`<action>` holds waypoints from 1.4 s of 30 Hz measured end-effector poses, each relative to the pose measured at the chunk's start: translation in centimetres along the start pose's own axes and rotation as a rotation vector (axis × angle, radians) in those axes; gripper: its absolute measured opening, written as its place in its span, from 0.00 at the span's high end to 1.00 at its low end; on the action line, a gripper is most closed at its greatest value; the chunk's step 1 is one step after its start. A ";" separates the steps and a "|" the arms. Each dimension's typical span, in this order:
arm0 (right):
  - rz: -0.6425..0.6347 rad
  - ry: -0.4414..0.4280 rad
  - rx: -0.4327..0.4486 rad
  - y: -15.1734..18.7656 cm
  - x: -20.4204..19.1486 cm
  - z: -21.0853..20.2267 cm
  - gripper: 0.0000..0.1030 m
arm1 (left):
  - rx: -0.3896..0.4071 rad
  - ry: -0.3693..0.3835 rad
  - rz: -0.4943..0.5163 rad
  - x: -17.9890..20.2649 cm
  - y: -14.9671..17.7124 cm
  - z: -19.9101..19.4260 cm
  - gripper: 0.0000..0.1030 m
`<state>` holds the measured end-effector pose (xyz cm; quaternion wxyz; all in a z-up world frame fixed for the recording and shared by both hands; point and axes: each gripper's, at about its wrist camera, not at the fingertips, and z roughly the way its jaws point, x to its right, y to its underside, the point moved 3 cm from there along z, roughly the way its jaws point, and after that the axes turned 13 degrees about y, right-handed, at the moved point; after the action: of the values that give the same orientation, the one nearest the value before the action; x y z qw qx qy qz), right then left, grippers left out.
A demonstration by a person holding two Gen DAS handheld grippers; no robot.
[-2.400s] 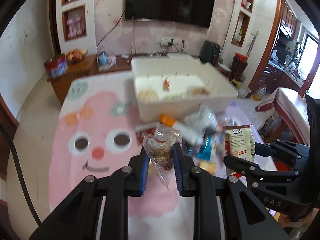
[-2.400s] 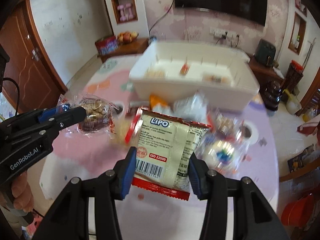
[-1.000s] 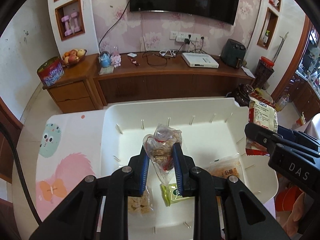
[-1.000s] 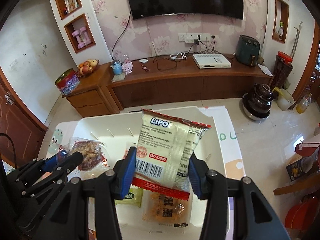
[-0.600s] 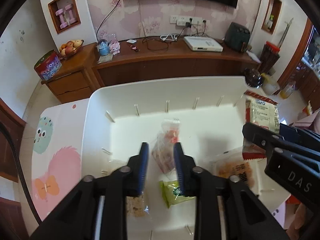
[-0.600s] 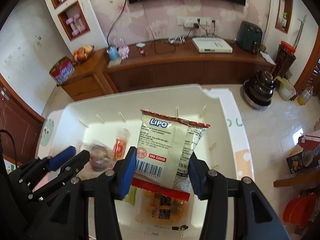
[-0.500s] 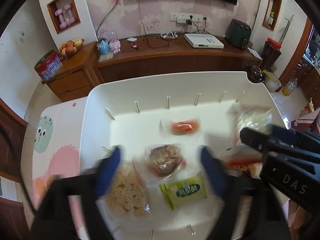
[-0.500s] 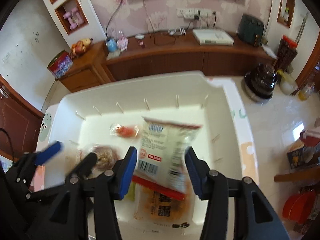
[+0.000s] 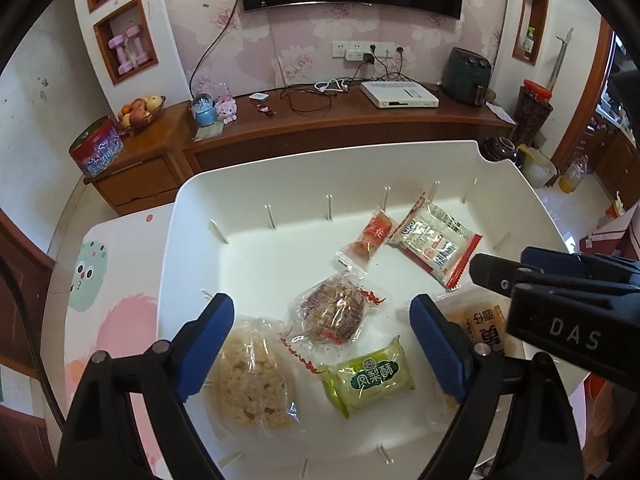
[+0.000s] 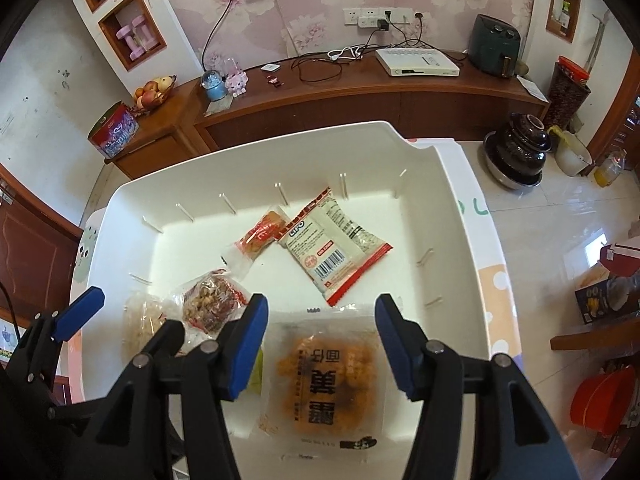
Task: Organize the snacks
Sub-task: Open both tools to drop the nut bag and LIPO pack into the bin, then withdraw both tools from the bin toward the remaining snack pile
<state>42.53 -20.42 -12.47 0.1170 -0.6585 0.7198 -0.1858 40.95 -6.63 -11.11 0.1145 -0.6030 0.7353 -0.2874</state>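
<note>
- Both packets have left the grippers since a second ago — the clear-wrapped brown nut cake (image 9: 334, 312) and the white Lipo biscuit packet with red ends (image 9: 438, 240) were held above the white plastic bin (image 9: 192, 216) then, and lie on its floor now.
- Left gripper (image 9: 320, 350) hangs over the near part of the bin with its blue-padded jaws spread wide and nothing pressed between them; the nut cake lies flat below the gap, touching neither pad.
- Right gripper (image 10: 318, 344) has its jaws opening, with no packet clamped; below and between them a clear bag of orange fried snack with dark printed characters (image 10: 326, 376) rests on the bin floor.
- The Lipo packet lies barcode side up towards the far right of the bin, tilted, one corner just beside a small red-and-orange wrapped sweet (image 9: 370, 236).
- A clear bag of pale puffed rice cake (image 9: 252, 376) sits at the near left, partly under the left gripper's left finger.
- A green foil pastry packet (image 9: 370, 374) lies between the rice cake and the orange snack bag, just in front of the nut cake.
- The bin stands on a white tablecloth with pink cartoon print (image 9: 120, 312).
</note>
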 end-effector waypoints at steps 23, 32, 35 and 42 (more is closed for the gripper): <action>-0.006 0.039 0.098 2.5 1.5 -8.3 0.45 | 0.013 0.135 -0.079 -0.8 1.6 -8.4 0.21; 0.004 0.147 0.228 6.0 3.3 -15.6 0.45 | 0.117 0.094 -0.046 -0.8 3.2 -16.8 0.21; -0.027 0.152 0.247 7.4 3.4 -17.5 0.45 | 0.144 0.088 -0.040 -1.1 4.1 -19.3 0.19; -0.103 0.146 0.286 12.0 2.6 -20.8 0.46 | 0.163 0.088 -0.034 -1.9 7.5 -23.2 0.17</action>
<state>22.82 -19.86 1.53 0.1475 -0.6561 0.6577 -0.3395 23.36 2.61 3.07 0.1257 -0.5908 0.7035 -0.3745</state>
